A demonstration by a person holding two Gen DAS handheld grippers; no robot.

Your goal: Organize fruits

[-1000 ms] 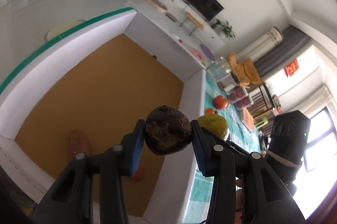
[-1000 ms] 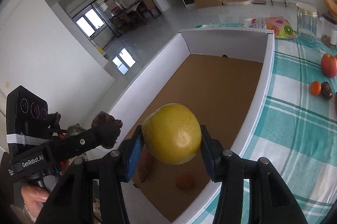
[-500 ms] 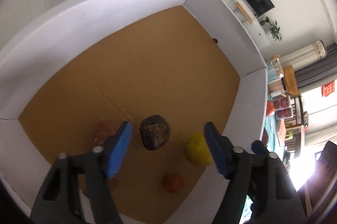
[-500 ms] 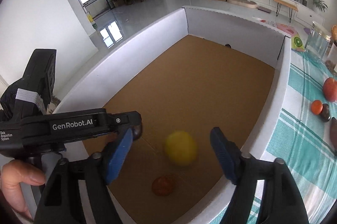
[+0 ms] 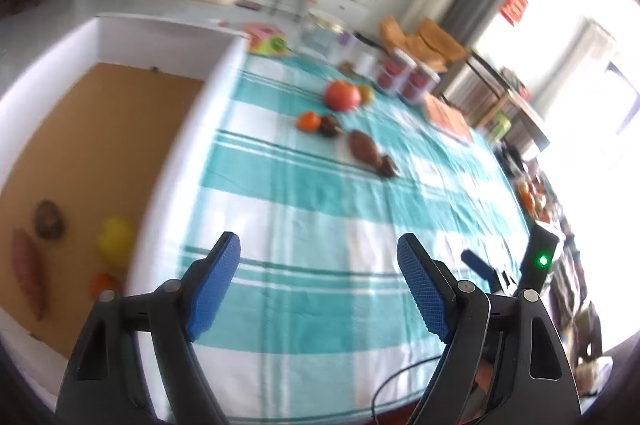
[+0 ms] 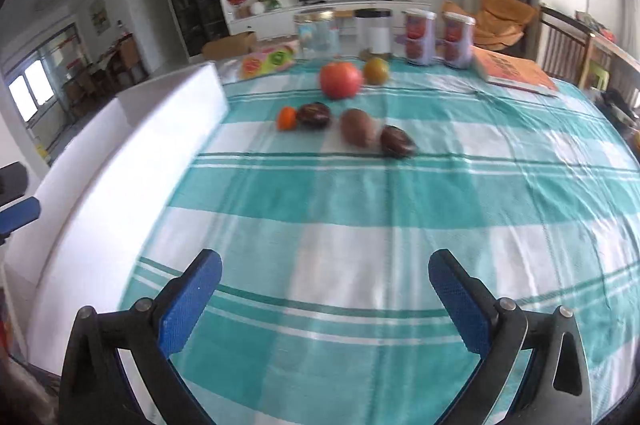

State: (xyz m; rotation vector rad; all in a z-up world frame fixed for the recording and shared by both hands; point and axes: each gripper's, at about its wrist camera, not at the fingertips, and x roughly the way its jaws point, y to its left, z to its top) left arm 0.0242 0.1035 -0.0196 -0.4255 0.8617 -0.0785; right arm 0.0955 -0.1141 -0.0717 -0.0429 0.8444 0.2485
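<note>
Left wrist view: the left claw (image 5: 318,281) is spread wide with nothing between its blue pads, over the near part of the surface (image 5: 320,193), which is covered by a teal and white checked cloth. To its left stands a white-walled box (image 5: 176,129) with a brown cardboard floor. In the near corner of that box lie a yellow fruit (image 5: 115,235), a dark round fruit (image 5: 49,219), a long reddish sweet potato (image 5: 29,271) and a small orange fruit (image 5: 105,283), all left of the claw and beyond the box wall. Far ahead of the claw, well apart from it, more fruit lies on the cloth: a big red fruit (image 5: 342,95), a small orange one (image 5: 309,121) touching a dark one (image 5: 329,125), and a brown oblong fruit (image 5: 364,150) with another dark piece (image 5: 387,167) at its near end. The tip of the right claw (image 5: 478,265) shows at the right.

Right wrist view: the right claw (image 6: 324,287) has its jaws opening, already far apart, and empty, over the checked cloth. The white box wall (image 6: 132,161) runs along the left. Far ahead lie the red fruit (image 6: 339,79), a yellowish-orange fruit (image 6: 376,70) just right of it, then nearer a small orange fruit (image 6: 286,118), a dark fruit (image 6: 314,114), a brown fruit (image 6: 357,127) and a second dark fruit (image 6: 397,141), all well apart from the claw. Jars (image 6: 419,35) stand at the far edge.
</note>
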